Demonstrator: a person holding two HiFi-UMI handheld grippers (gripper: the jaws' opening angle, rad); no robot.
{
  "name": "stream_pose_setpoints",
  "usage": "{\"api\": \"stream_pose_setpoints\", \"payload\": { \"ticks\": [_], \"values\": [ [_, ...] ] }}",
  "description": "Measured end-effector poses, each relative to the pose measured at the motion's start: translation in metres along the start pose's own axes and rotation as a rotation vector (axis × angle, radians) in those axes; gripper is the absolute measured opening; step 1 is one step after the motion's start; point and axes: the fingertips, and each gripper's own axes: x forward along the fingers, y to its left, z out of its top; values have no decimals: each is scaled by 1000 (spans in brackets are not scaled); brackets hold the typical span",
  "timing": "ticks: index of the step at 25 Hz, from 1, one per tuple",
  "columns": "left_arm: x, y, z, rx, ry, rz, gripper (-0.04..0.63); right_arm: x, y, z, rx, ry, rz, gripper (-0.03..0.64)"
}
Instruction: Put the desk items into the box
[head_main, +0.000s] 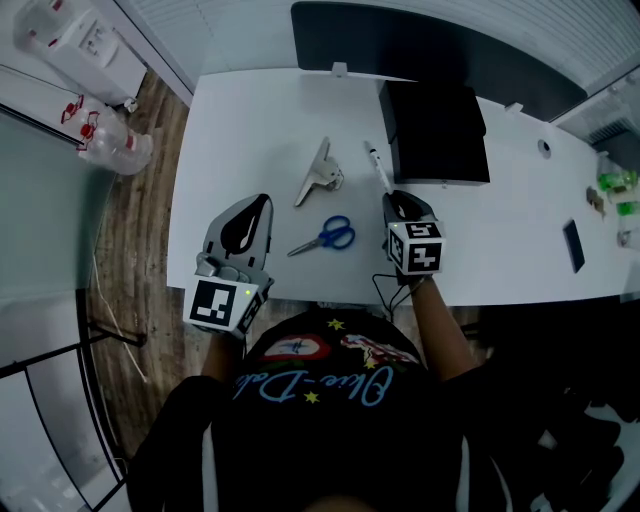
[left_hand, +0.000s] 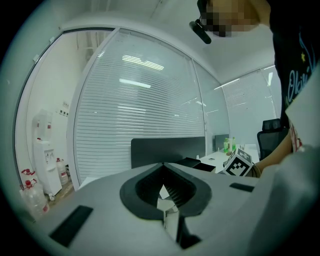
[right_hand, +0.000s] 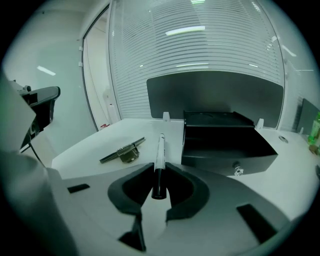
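A person in a black shirt (head_main: 320, 400) stands at the near edge of a white table (head_main: 260, 120) and holds a gripper in each hand.

The left gripper (head_main: 262, 202) is over the near left part of the table. Its two jaws are pressed together at the tips. Nothing is between them.

The right gripper (right_hand: 159, 167) is over the near right part of the table. Its jaws are closed on a pen (right_hand: 160, 150). They pinch the dark end of the pen, and the white end sticks out in front, pointing to the far side of the table.

Between the two grippers, a pair of scissors (head_main: 325, 237) with blue handles lies flat on the table.

A bit farther back, a grey metal tool (head_main: 320, 175) lies on the table. It is to the left of the pen and does not touch it.

Farther on, to the right of the pen's tip, sits a black box (head_main: 435, 130). It is open at the top, and I cannot see anything in it.

Behind the box, a dark panel (head_main: 430, 50) stands along the far edge of the table.
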Motion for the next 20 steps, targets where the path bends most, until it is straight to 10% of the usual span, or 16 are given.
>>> {"api": "stream_pose_setpoints", "payload": {
  "ticks": [20],
  "values": [
    [-26,-7,2,28,-19,26,8,-48,21,46,-13,-178,41,75]
  ]
}}
